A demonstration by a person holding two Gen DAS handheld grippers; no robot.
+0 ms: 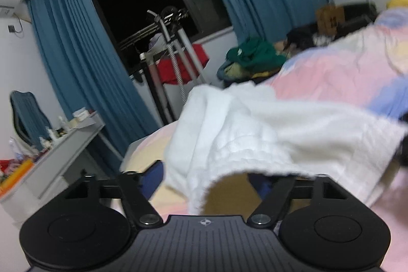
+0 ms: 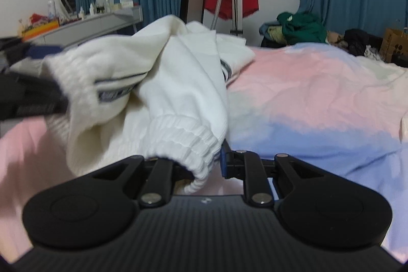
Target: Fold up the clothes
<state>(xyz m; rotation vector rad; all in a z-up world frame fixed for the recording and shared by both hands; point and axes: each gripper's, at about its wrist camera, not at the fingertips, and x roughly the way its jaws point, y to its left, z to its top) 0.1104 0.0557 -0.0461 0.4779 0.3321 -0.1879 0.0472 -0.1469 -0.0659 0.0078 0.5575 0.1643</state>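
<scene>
Both tools grip my white knitted sweatshirt (image 2: 163,73): my right tool (image 2: 204,165) is clamped on its ribbed cuff, my left tool (image 1: 204,175) on a ribbed edge, though cloth hides those fingertips. It hangs bunched above the pink-and-blue quilted bed (image 2: 318,93).

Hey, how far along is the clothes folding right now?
Early. Nothing looks folded yet: the white sweatshirt is bunched and lifted over the pastel bedspread. In hand: its ribbed cuff sits at the right hand-held gripper, and its ribbed edge drapes over the left hand-held gripper; fabric hides the jaws, so neither grip can be confirmed. Left: flatten and fold it, then the green pile behind the bed.
</scene>
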